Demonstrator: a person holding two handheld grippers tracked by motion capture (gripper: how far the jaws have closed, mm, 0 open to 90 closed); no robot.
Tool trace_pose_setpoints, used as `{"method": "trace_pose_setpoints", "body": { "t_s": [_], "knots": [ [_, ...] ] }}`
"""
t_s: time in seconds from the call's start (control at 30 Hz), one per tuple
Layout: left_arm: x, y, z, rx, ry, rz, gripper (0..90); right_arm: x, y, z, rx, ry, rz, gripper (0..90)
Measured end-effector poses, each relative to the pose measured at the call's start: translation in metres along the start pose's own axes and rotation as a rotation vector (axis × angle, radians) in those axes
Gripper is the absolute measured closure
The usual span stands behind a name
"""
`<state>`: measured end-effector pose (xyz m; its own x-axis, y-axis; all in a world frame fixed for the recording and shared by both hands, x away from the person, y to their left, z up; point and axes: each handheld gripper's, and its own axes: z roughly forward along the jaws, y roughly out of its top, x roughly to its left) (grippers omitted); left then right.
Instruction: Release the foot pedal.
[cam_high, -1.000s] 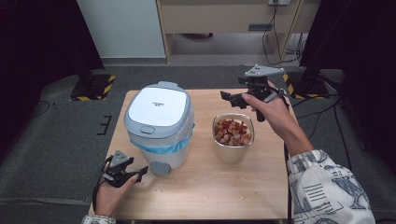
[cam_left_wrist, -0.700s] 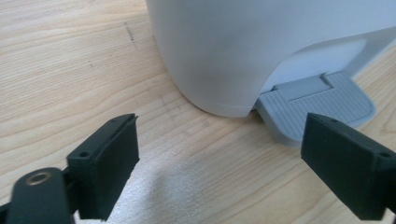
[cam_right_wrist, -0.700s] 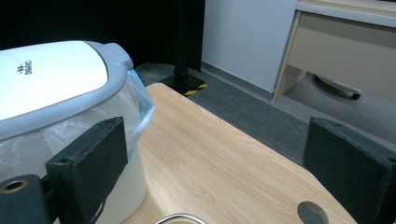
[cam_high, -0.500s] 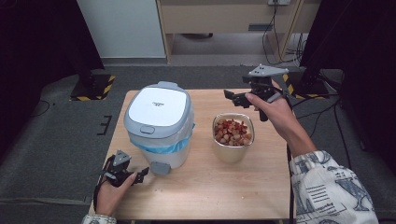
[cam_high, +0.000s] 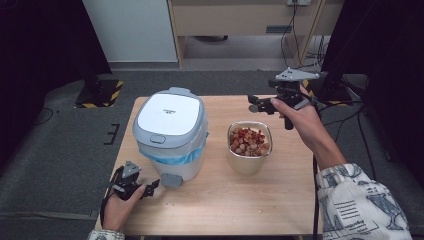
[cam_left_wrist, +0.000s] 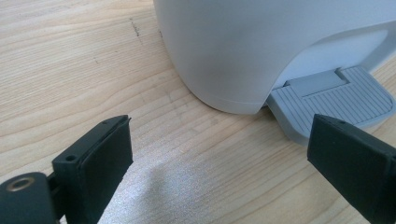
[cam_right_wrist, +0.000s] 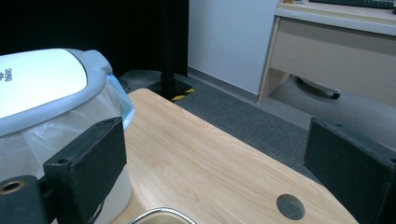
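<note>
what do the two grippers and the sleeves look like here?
Both grippers are black, each with two flat rectangular jaws. The left gripper and the right gripper each carry a grey three-cornered plate on top. The right sleeve is white with dark printed patterns; the left cuff looks the same.

White bin, wood-grain table, red-brown bites

The bin (cam_high: 171, 134) goes white with a grey pedal (cam_left_wrist: 329, 99) and pale blue liner (cam_high: 172, 156); silver bowl (cam_high: 249, 159), patterned white sleeve (cam_high: 357, 202), 2 black grippers.

Each hand carries a black tool: the right tool (cam_high: 260, 105) bears a grey three-cornered plate; the right sleeve (cam_high: 362, 202) is white with dark print.
</note>
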<state>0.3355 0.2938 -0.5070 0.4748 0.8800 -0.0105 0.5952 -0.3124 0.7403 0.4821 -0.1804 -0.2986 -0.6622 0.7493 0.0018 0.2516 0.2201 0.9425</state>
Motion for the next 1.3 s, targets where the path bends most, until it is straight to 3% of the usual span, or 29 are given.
{"method": "trace_pose_setpoints", "body": {
  "t_s": [0.83, 1.3],
  "knots": [
    [0.001, -0.001, 0.001, 0.009, 0.001, -0.005, 5.1, -0.03, -0.025, -0.028, -0.001, -0.104, 0.056, 5.4],
    [0.002, -0.001, 0.0, 0.009, 0.007, -0.013, 5.1, -0.046, -0.058, -0.053, 0.022, -0.168, 0.081, 5.4]
  ]
}}
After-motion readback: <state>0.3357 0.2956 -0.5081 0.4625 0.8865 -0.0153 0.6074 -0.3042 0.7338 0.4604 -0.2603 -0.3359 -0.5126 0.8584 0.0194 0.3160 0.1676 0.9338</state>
